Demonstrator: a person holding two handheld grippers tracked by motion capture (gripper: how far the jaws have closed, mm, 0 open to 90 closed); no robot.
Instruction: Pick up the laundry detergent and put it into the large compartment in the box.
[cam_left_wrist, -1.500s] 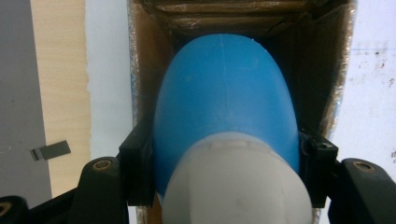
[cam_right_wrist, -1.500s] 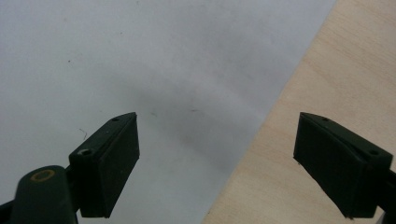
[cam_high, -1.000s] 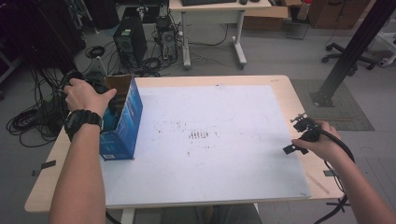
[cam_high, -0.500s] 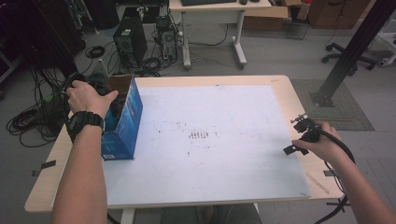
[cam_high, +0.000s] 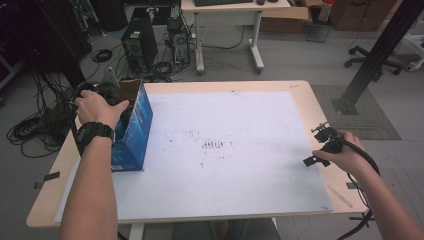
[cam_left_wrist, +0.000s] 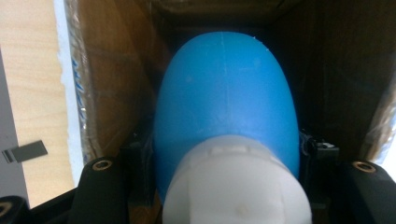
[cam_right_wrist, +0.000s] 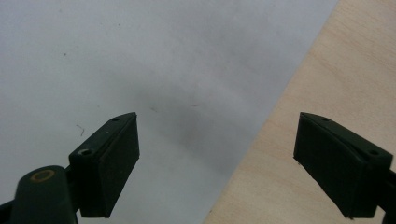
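Note:
A blue rounded bottle (cam_left_wrist: 225, 102) with a white cap (cam_left_wrist: 236, 184) sits between the jaws of my left gripper (cam_left_wrist: 224, 149), which is shut on its sides. Gripper and bottle are inside the brown interior of the blue cardboard box (cam_high: 134, 130) at the table's left; in the high view the left hand (cam_high: 95, 107) covers the box's open top. My right gripper (cam_high: 314, 146) rests low at the right edge of the white sheet (cam_high: 235, 115). In the right gripper view it (cam_right_wrist: 217, 119) stands open, with nothing between the jaws.
The wooden table (cam_high: 310, 100) shows a bare strip right of the white sheet. A faint dark smudge (cam_high: 214, 145) marks the sheet's middle. On the floor behind are computer towers (cam_high: 137, 42), cables and a desk. A black post (cam_high: 375, 55) stands at the right.

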